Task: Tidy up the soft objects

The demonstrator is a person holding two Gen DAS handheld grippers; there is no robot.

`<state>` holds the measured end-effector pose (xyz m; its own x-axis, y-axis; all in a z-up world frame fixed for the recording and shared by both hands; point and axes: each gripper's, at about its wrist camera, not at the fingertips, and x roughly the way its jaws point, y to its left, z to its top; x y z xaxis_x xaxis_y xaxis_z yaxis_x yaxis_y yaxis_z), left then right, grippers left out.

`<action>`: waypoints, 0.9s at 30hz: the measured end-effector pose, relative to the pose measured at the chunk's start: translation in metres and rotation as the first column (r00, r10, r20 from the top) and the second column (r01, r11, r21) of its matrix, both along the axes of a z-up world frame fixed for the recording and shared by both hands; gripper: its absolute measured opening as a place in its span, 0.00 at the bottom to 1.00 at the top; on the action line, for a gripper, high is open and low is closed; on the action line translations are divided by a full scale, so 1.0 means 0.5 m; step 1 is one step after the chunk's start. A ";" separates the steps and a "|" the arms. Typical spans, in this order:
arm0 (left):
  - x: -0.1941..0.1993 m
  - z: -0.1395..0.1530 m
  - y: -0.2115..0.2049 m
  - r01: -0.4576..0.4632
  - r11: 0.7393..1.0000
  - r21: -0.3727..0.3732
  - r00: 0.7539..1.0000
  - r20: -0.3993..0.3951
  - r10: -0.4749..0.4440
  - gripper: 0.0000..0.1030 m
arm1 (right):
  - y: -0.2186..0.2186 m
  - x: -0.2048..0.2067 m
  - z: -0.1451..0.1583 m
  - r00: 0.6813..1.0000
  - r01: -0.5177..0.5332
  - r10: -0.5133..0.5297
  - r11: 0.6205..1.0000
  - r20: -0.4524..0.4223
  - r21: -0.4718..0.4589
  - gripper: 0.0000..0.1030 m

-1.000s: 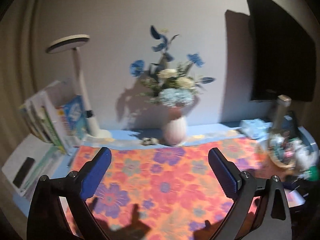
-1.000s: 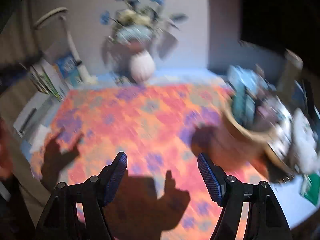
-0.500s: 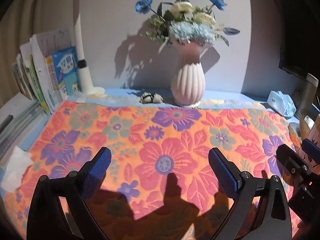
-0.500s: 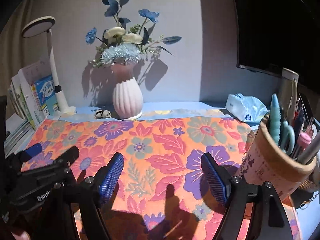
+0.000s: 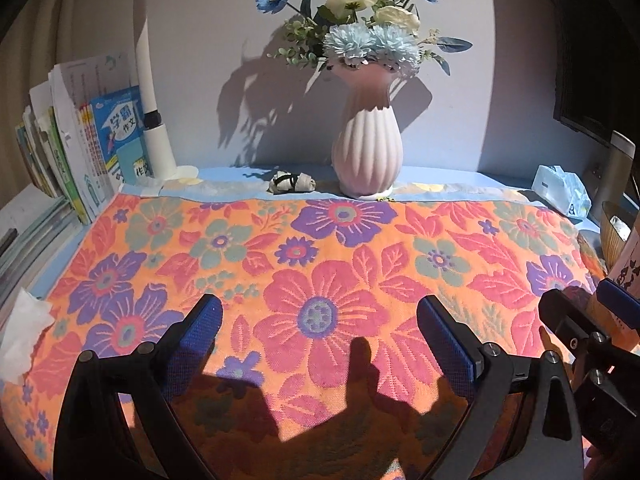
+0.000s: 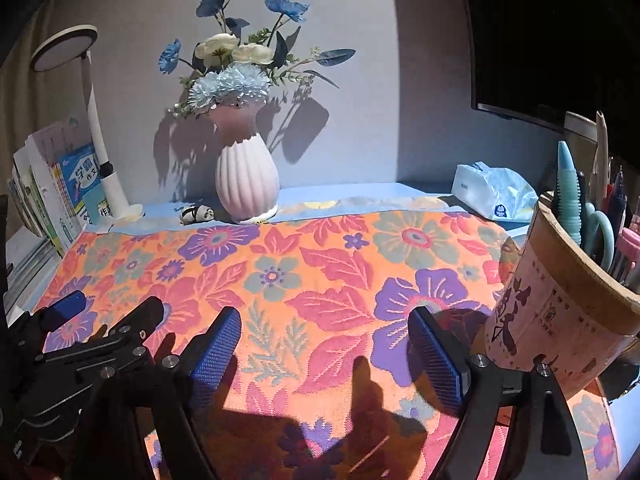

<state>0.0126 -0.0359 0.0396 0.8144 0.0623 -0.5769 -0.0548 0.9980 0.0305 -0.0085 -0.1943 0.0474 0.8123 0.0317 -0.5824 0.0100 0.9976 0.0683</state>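
Observation:
An orange cloth with pink and purple flowers [image 5: 320, 272] lies flat over the desk; it also shows in the right wrist view [image 6: 320, 272]. My left gripper [image 5: 320, 328] is open and empty, low over the cloth's near part. My right gripper [image 6: 324, 344] is open and empty, also low over the cloth, to the right of the left one. The right gripper's side shows at the right edge of the left wrist view [image 5: 588, 336]. The left gripper shows at the lower left of the right wrist view [image 6: 88, 344]. A small rolled black-and-white soft item [image 5: 291, 182] lies by the vase.
A pink ribbed vase with flowers [image 5: 367, 152] stands at the back centre. A white desk lamp [image 5: 152, 120] and upright books [image 5: 80, 148] stand at the left. A tissue pack [image 6: 494, 192] and a pen holder [image 6: 560, 300] are at the right. A white tissue [image 5: 24, 328] lies at the cloth's left edge.
Both grippers have come down and closer to the cloth and steadied; the view went from blurred and far to near. Both stay open.

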 end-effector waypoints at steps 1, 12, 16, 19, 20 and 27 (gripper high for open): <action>0.001 -0.001 0.000 0.000 1.000 0.001 1.000 -0.002 0.000 0.95 | -0.002 0.001 -0.001 1.000 0.003 -0.003 1.000 -0.002 0.003 0.82; 0.010 -0.008 0.010 -0.014 1.000 -0.010 1.000 -0.024 0.014 0.96 | -0.003 0.004 -0.005 1.000 0.005 -0.005 1.000 -0.014 0.003 0.85; 0.012 -0.008 0.010 -0.017 1.000 -0.003 0.999 -0.027 0.017 0.97 | -0.003 0.005 -0.005 1.000 0.004 -0.004 1.000 -0.014 0.004 0.86; 0.012 -0.008 0.010 -0.019 1.000 -0.003 0.999 -0.030 0.019 0.97 | -0.002 0.007 -0.006 1.000 0.001 -0.001 1.000 -0.019 0.003 0.86; 0.012 -0.009 0.010 -0.020 1.000 -0.001 0.999 -0.032 0.020 0.97 | -0.001 0.007 -0.006 1.000 0.001 -0.001 1.000 -0.019 0.003 0.86; 0.018 -0.013 0.011 -0.013 1.000 0.003 0.998 -0.056 0.014 0.97 | 0.002 0.010 -0.007 1.000 -0.003 0.003 1.000 -0.027 -0.002 0.86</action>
